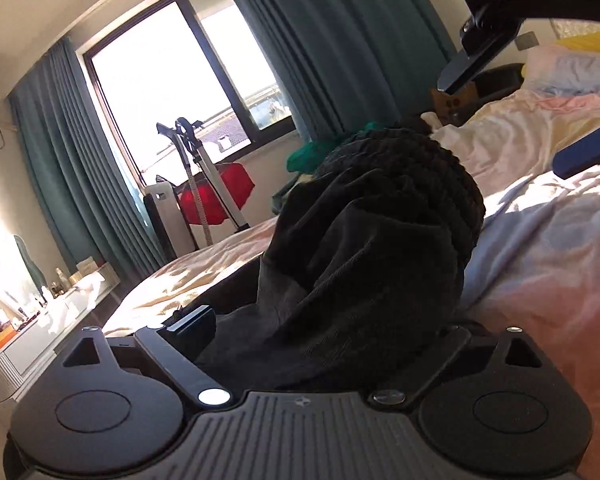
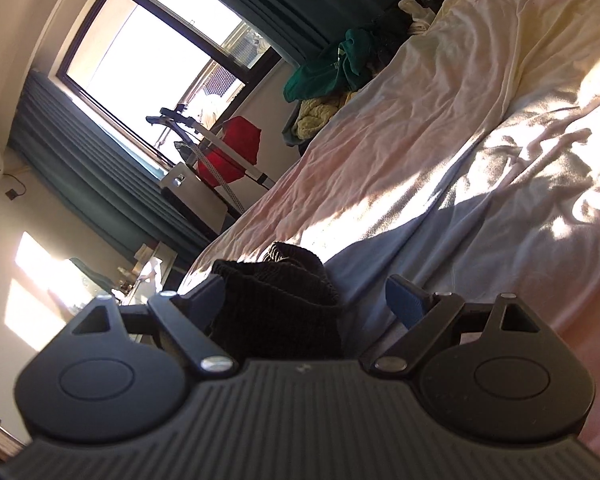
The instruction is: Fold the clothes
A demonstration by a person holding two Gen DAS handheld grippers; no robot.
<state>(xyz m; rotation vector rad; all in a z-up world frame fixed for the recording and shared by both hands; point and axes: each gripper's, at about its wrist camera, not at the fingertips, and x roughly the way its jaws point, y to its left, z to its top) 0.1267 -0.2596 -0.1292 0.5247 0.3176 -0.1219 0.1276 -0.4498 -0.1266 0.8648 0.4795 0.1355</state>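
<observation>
Black knitted garment (image 1: 380,248) bunched on the bed (image 1: 540,240) between wide-apart jaws of left gripper (image 1: 320,320) and right gripper (image 2: 312,300); regrip at edges, not bulk.

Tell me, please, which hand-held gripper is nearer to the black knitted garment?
Both are at it. The black knitted garment bunches between the left hand-held gripper's open jaws and partly between the right hand-held gripper's.

garment (image 1: 372,240) heaped on bed (image 1: 540,248) (window (image 1: 172,80) behind, left).
</observation>
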